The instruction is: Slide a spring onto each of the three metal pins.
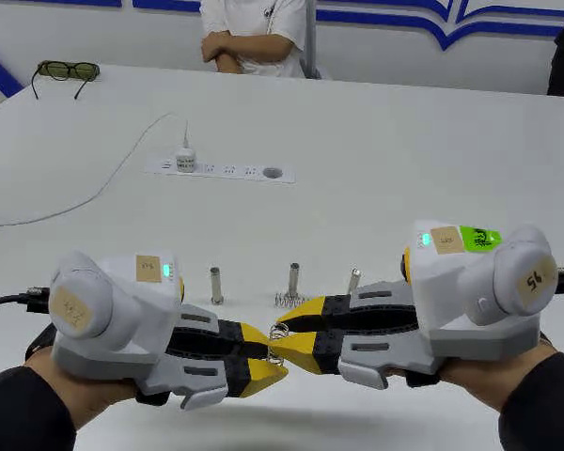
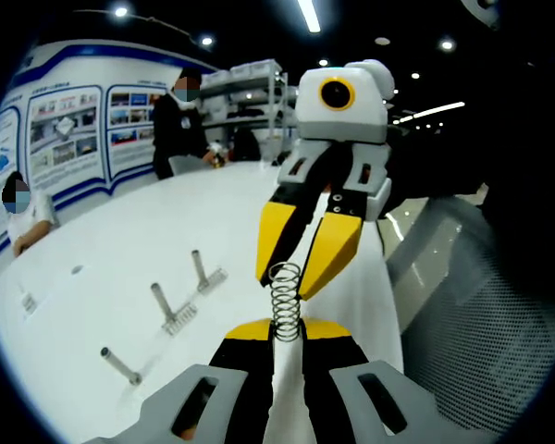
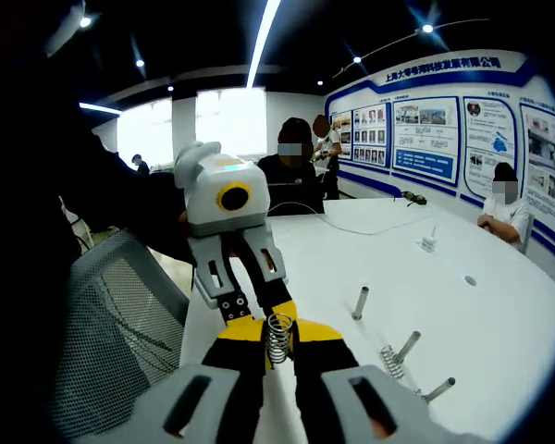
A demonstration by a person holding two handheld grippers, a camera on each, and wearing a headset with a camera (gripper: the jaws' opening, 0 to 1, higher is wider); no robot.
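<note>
Apparently a handover above the white tabletop: left gripper and right gripper meet tip to tip. Three pins stand just beyond. Left fingers clamp the spring; right fingers sit apart around its free end, probably to regrip it for threading.

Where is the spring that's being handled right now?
In the head view, the spring sits between the meeting tips of the left gripper and right gripper, low centre, just in front of the middle pin.
</note>
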